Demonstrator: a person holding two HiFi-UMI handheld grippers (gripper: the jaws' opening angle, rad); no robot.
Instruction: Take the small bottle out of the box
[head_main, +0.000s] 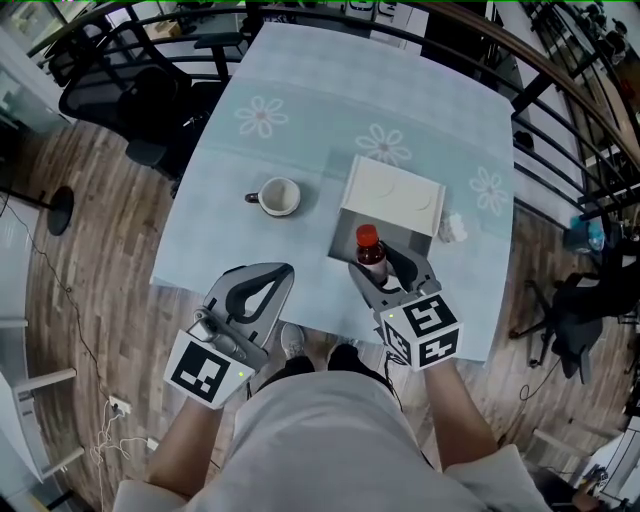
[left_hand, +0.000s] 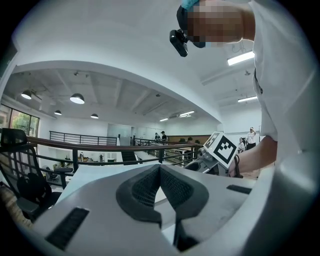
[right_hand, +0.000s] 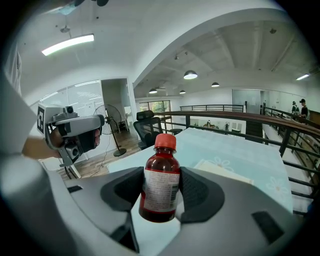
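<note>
A small dark-red bottle (head_main: 371, 252) with a red cap and a white label stands upright between the pads of my right gripper (head_main: 388, 265), which is shut on its body. In the right gripper view the bottle (right_hand: 161, 180) hangs free of the tablecloth, with the right gripper (right_hand: 161, 189) clamped on its label. The white box (head_main: 392, 193) lies just beyond, lid open, its dark inside partly hidden by the bottle. My left gripper (head_main: 283, 272) hovers at the table's front edge with its jaws shut on nothing; its pads meet in the left gripper view (left_hand: 160, 171).
A white cup (head_main: 279, 197) stands left of the box on the pale blue flowered tablecloth (head_main: 300, 120). A crumpled white scrap (head_main: 453, 229) lies right of the box. Black office chairs (head_main: 140, 70) stand at the far left and a dark railing (head_main: 560, 80) curves round the right.
</note>
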